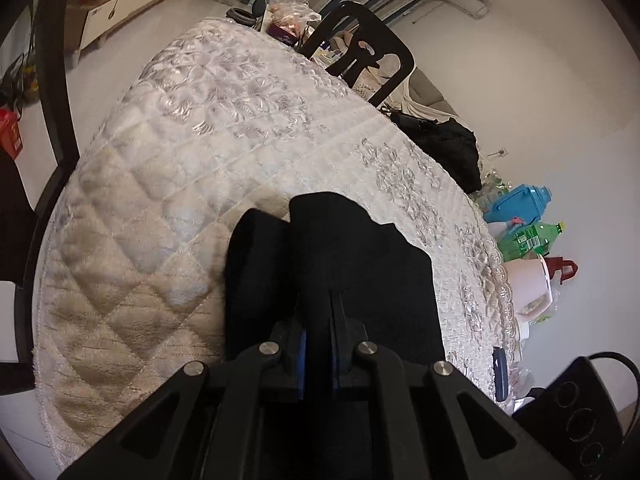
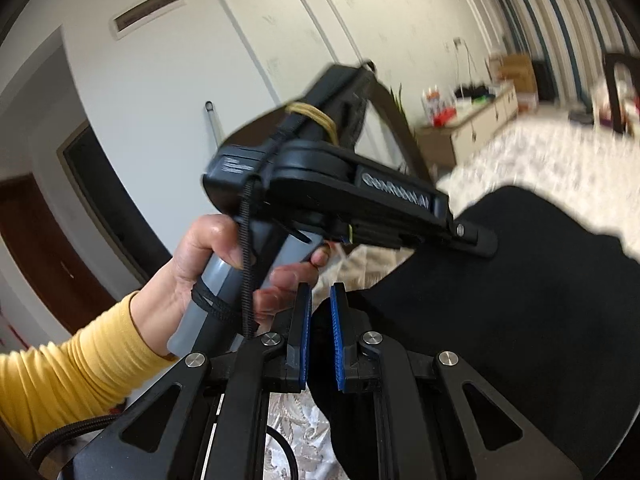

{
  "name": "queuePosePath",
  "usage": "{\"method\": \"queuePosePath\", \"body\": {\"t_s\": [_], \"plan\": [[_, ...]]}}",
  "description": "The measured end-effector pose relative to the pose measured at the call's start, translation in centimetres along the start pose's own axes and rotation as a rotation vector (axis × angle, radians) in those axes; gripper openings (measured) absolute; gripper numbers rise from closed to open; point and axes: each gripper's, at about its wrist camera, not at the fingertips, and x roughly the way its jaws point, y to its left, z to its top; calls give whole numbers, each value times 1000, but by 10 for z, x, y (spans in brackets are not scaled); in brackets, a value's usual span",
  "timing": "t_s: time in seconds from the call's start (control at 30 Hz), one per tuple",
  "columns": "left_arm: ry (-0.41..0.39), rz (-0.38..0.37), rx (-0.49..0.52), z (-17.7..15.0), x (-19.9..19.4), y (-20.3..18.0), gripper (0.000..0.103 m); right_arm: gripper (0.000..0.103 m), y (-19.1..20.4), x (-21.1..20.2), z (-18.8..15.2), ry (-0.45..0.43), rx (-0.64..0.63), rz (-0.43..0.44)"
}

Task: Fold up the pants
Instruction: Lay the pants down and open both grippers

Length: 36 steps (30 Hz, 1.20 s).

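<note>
We have both tools clamped on the black pants (image 1: 360,264). The left gripper (image 1: 318,320) has its jaws drawn tight together with a fold of the dark cloth pinched between the blue pads, and the right gripper (image 2: 321,320) likewise bites a bunched edge of the same garment.

From the left tool, the pants rise straight ahead of the fingertips as a humped, doubled-over mass, one rolled lobe just to the left of the jaws, the rest spreading ahead and to the right over the quilted mattress (image 1: 160,184). From the right tool, the cloth runs from the pads forward and to the right, where the left gripper's tip presses into it; the hand (image 2: 208,264) holding that tool sits ahead and to the left.

We judge the fabric soft, limp and light, thick enough to hold a pinch without slipping. It will sag between the two grips, so we would hold at the edges, well apart, keeping the span taut.
</note>
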Motion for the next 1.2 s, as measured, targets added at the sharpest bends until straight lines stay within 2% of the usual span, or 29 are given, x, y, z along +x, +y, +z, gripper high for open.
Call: {"method": "queuePosePath", "body": {"t_s": [0.1, 0.3, 0.33, 0.37, 0.5, 0.6, 0.67, 0.73, 0.8, 0.9, 1.03, 1.13, 1.2], "plan": [[0, -13, 4, -2, 0, 2, 15, 9, -11, 11, -1, 59, 67, 33], [-21, -6, 23, -7, -4, 0, 17, 13, -16, 9, 4, 80, 123, 17], [-23, -5, 21, -7, -5, 0, 18, 17, -17, 5, 6, 79, 125, 12], [-27, -1, 22, -7, -6, 0, 19, 20, -17, -2, 8, 69, 124, -2], [-37, 15, 26, -9, -11, 0, 25, 20, -14, -29, 12, 26, 104, -70], [-52, 39, 28, -12, -17, 0, 34, 21, -12, -47, 12, 14, 51, -200], [-68, 59, 28, -14, -23, 1, 41, 21, -10, -50, 9, 33, 13, -280], [-82, 66, 22, -18, -29, 2, 52, 21, -8, -47, 4, 55, -17, -312], [-92, 70, 15, -23, -34, 3, 57, 21, -7, -37, -2, 104, -32, -337], [-99, 93, 3, -32, -40, 6, 57, 22, -5, -14, -9, 196, -65, -332], [-106, 81, -13, -46, -51, 10, 57, 30, 6, -9, -19, 193, -130, -348], [-126, 63, -25, -55, -64, 13, 65, 52, 7, -16, -20, 184, -147, -331], [-142, 55, -31, -61, -71, 14, 65, 55, 8, -21, -20, 169, -161, -326]]}}
